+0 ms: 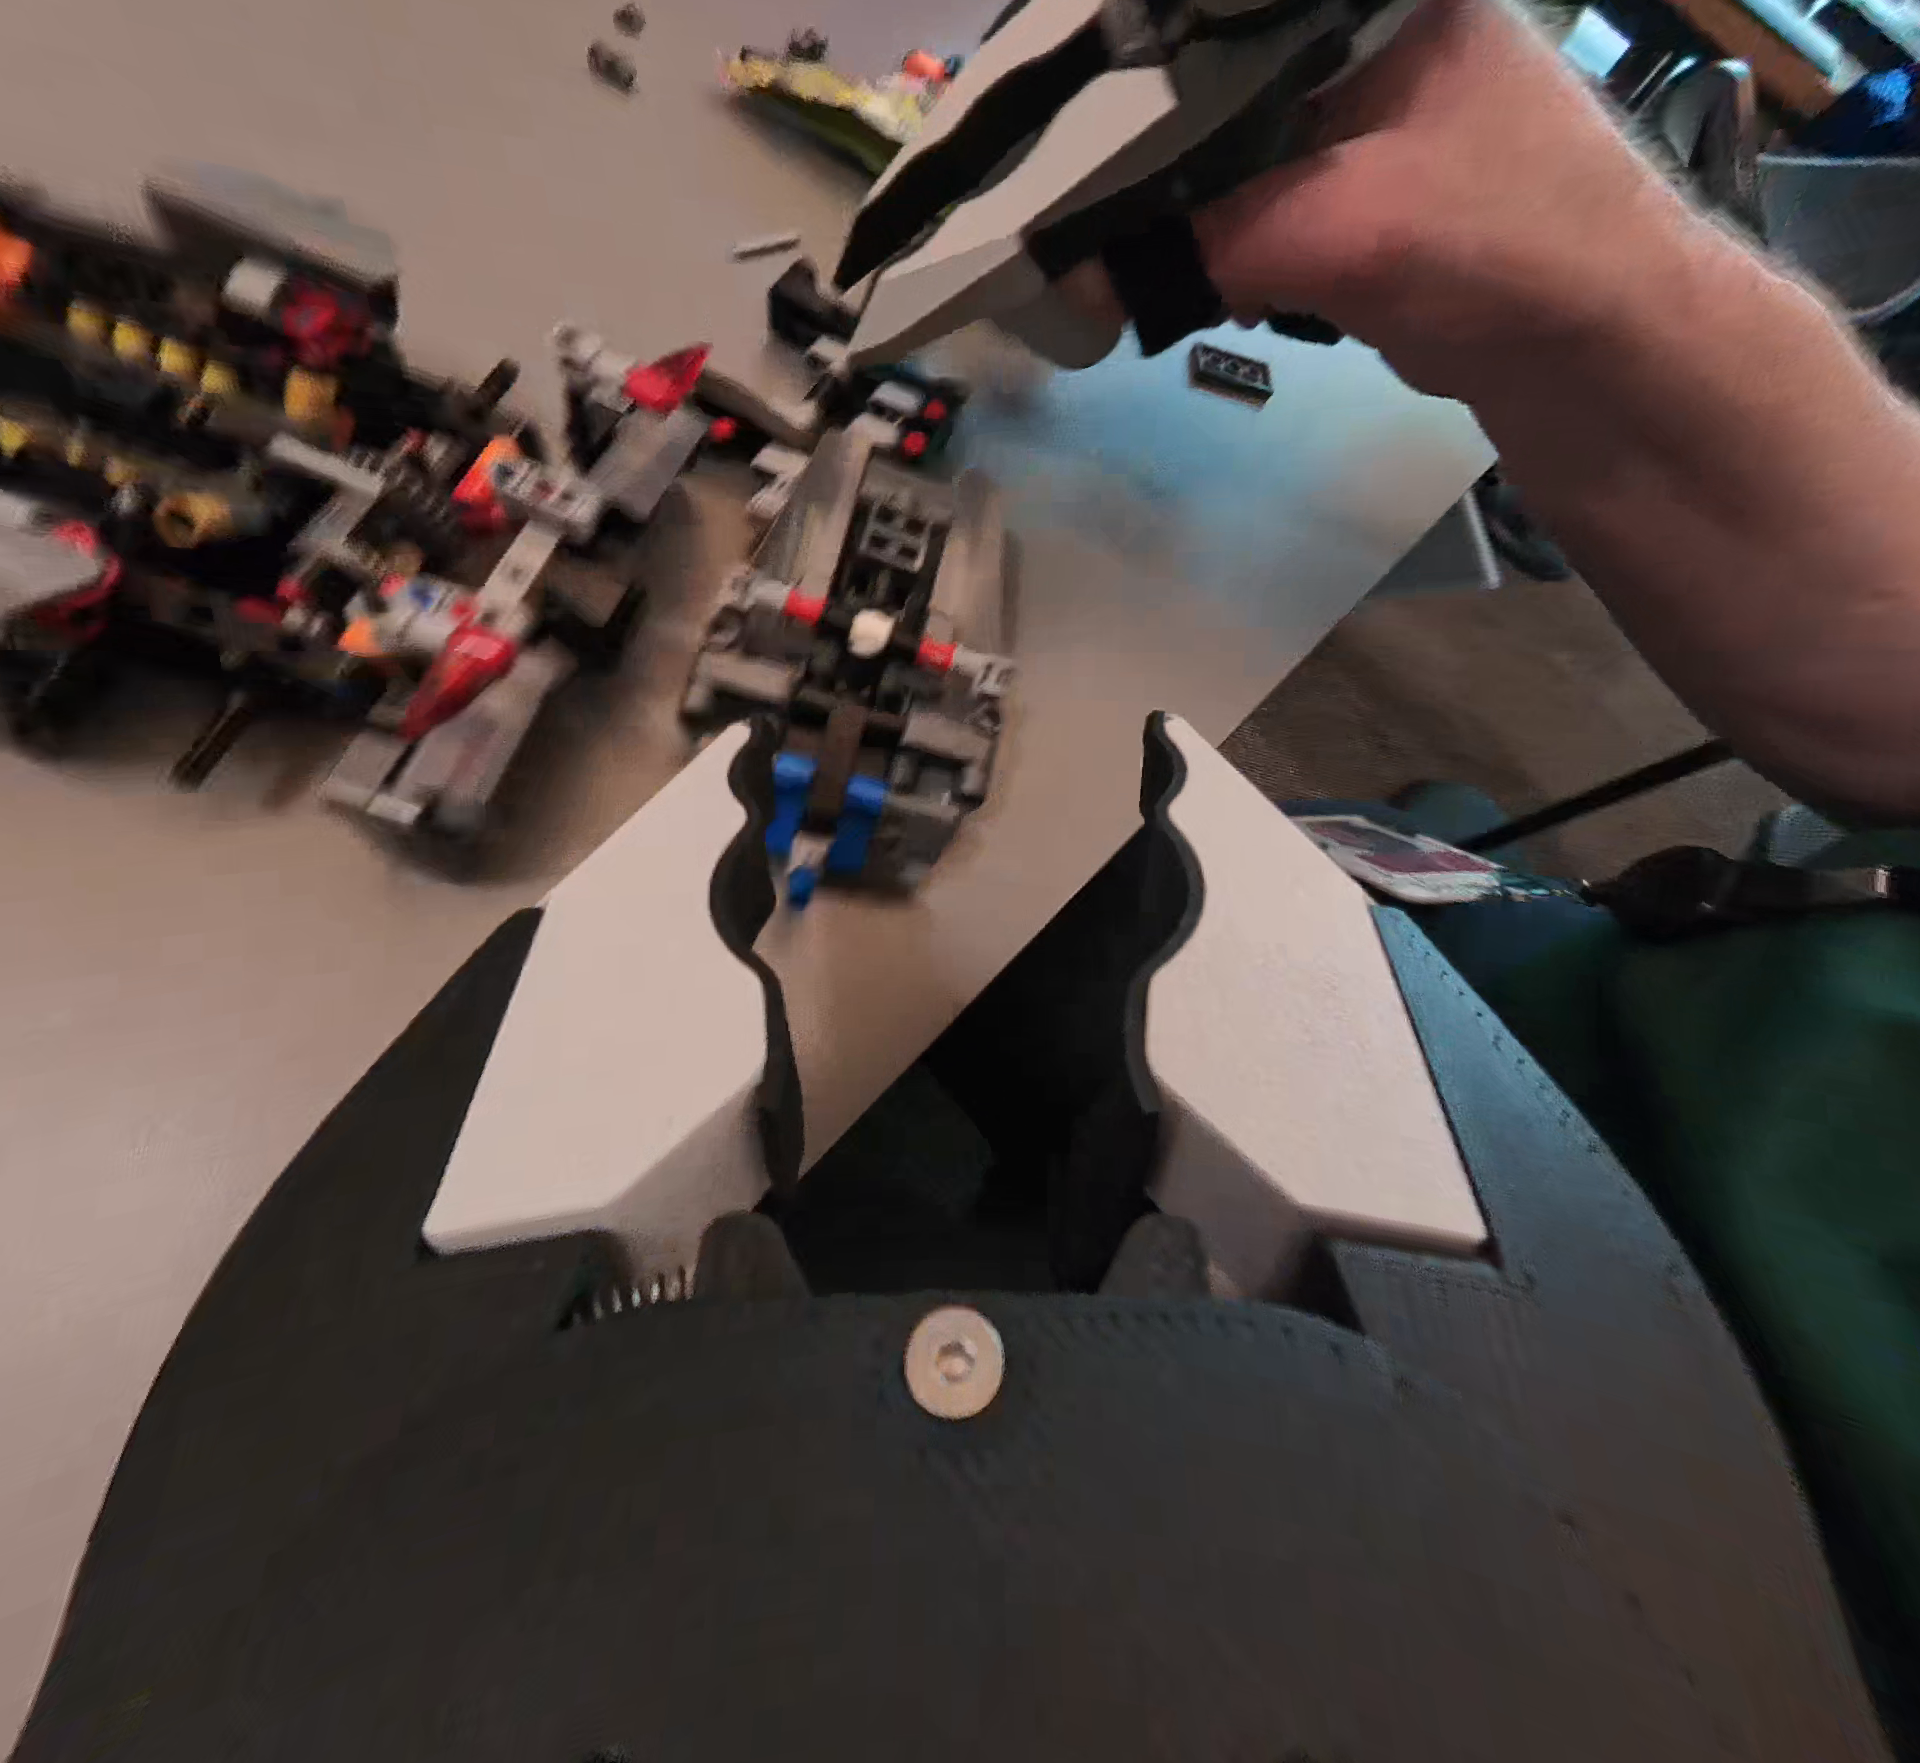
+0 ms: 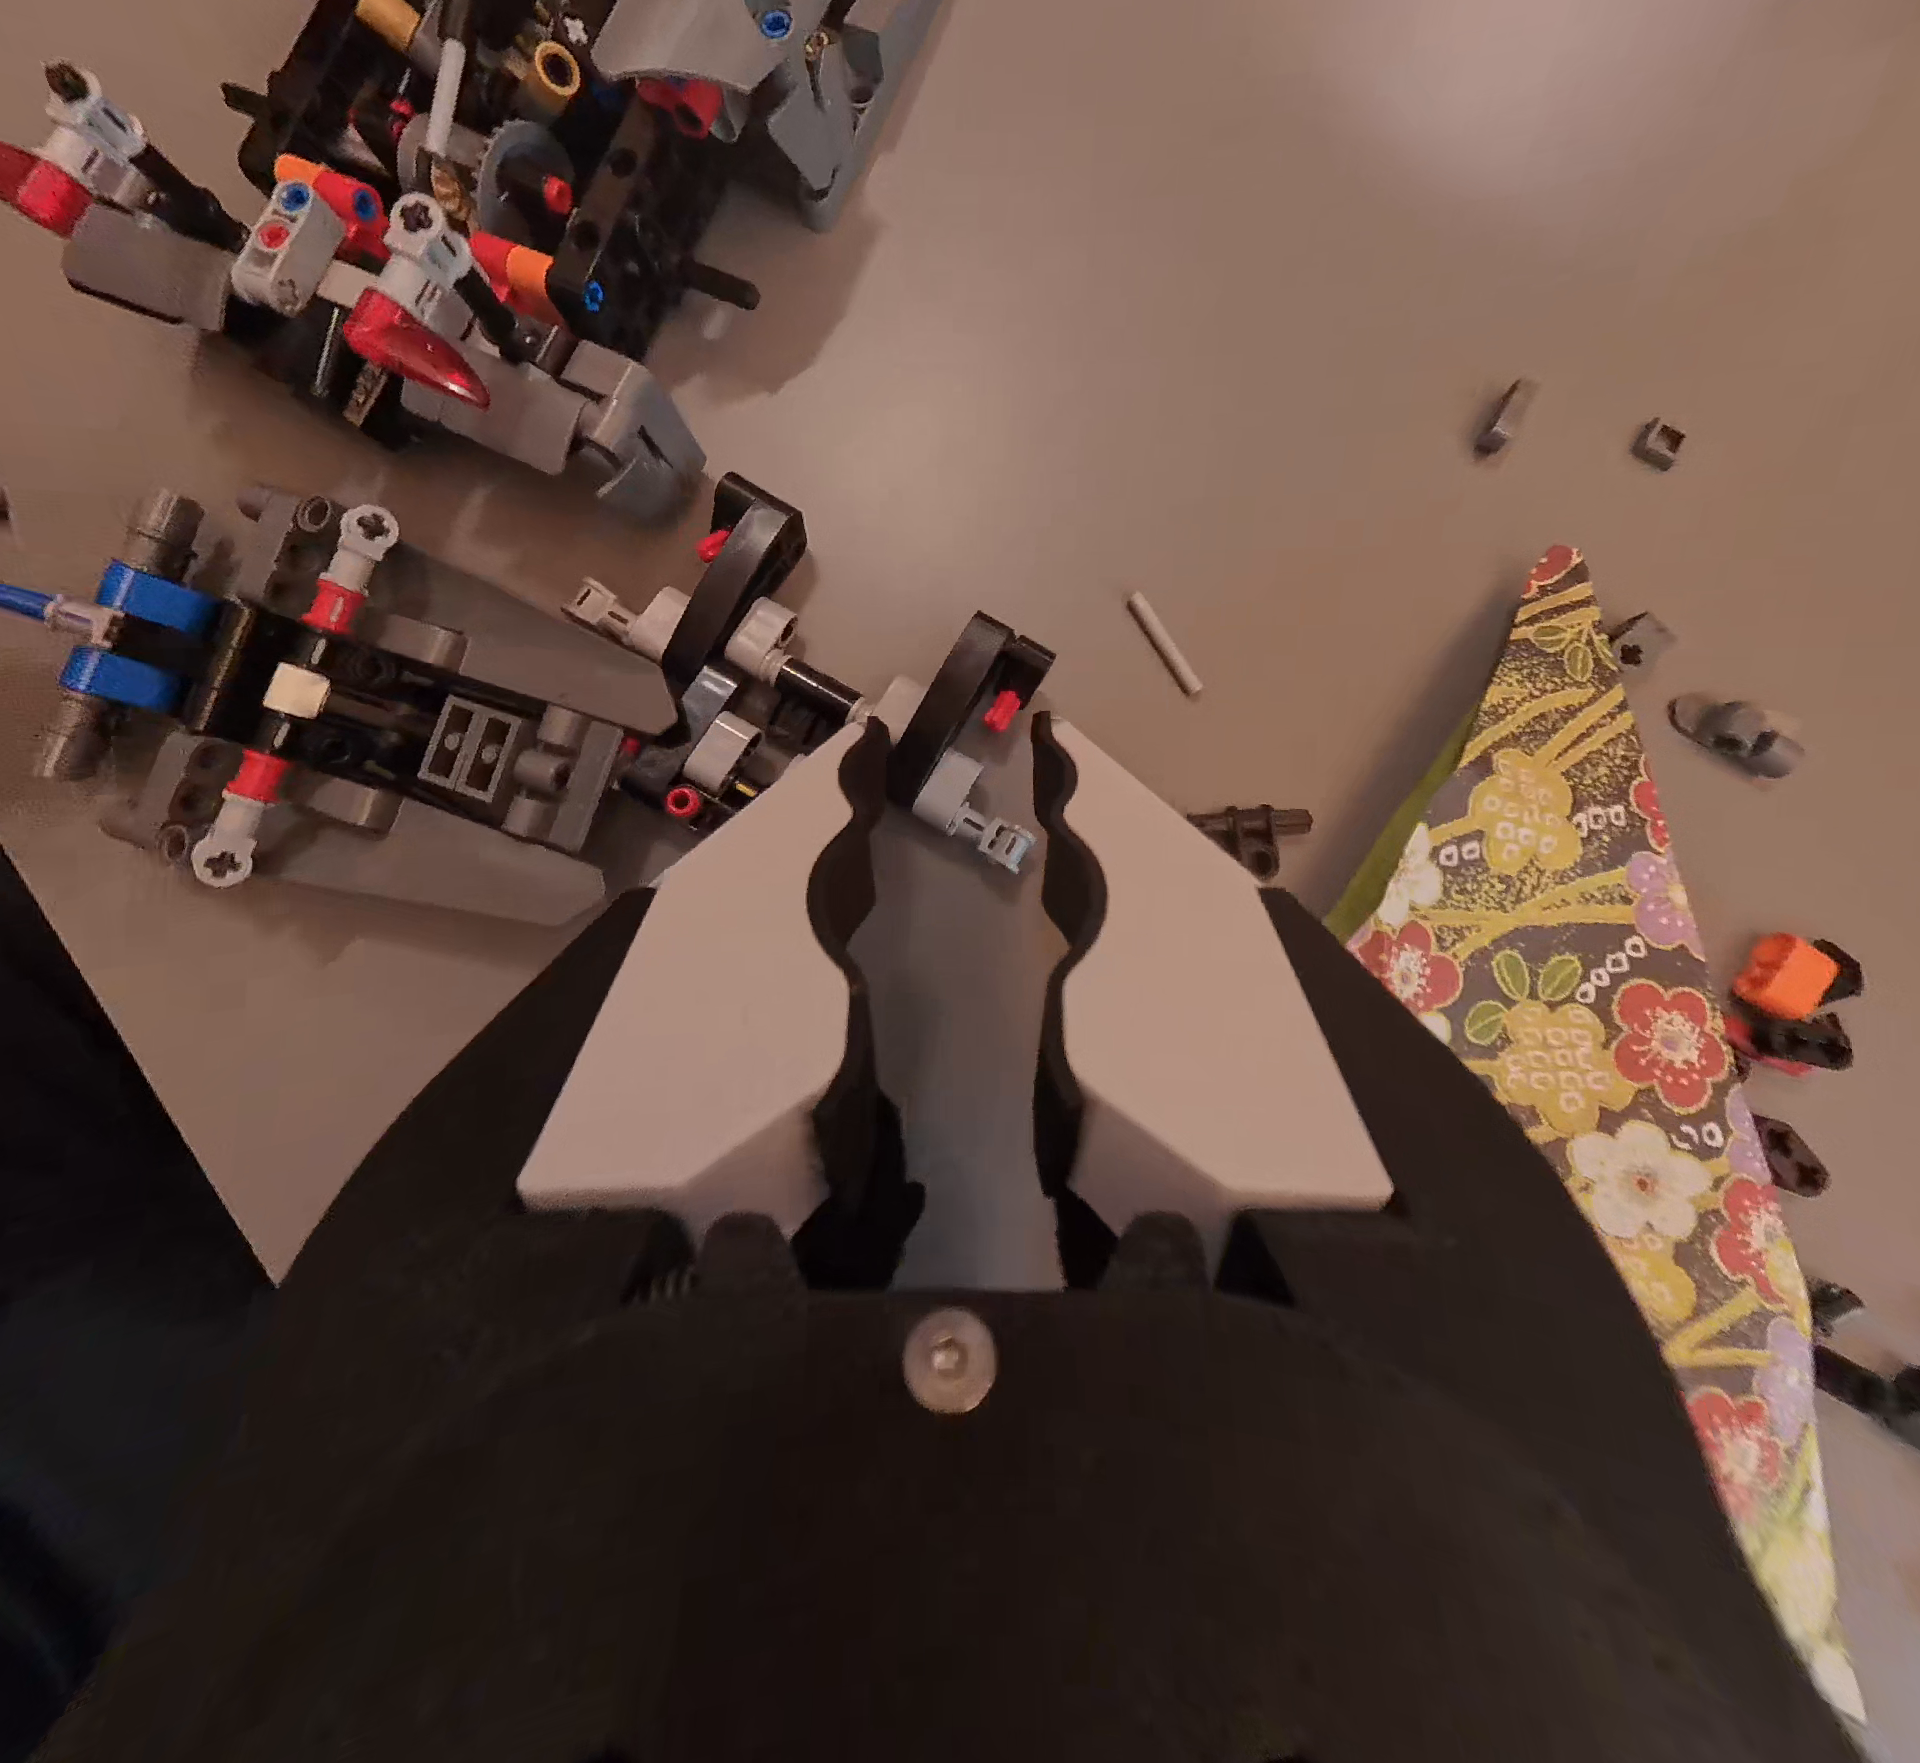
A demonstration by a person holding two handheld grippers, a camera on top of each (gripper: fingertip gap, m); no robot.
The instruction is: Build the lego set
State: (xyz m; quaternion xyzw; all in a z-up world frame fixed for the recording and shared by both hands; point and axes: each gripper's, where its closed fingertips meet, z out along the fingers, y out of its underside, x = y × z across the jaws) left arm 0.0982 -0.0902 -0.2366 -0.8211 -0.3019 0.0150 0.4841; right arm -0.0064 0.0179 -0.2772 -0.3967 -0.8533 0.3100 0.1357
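In the right wrist view, my right gripper (image 2: 951,731) is partly closed around a black curved Lego piece (image 2: 961,674) with a red pin and a grey connector. The piece sits at the end of a grey and black sub-assembly (image 2: 416,726) with blue parts. A large multicoloured Lego model (image 2: 499,103) lies beyond it. In the blurred left wrist view, my left gripper (image 1: 956,737) is open and empty, just short of the same sub-assembly (image 1: 862,633). The right gripper (image 1: 847,290), held by a hand, comes down at the sub-assembly's far end. The big model (image 1: 208,466) is on the left.
A flower-patterned paper sheet (image 2: 1558,986) lies to the right with loose black, grey and orange pieces around it. A short grey axle (image 2: 1164,643) lies on the table (image 2: 1247,207). The table's edge runs close at the lower left (image 2: 156,1038). A small black plate (image 1: 1231,373) lies near the table edge. Across from one pair of fingers to the other is roughly 15 cm.
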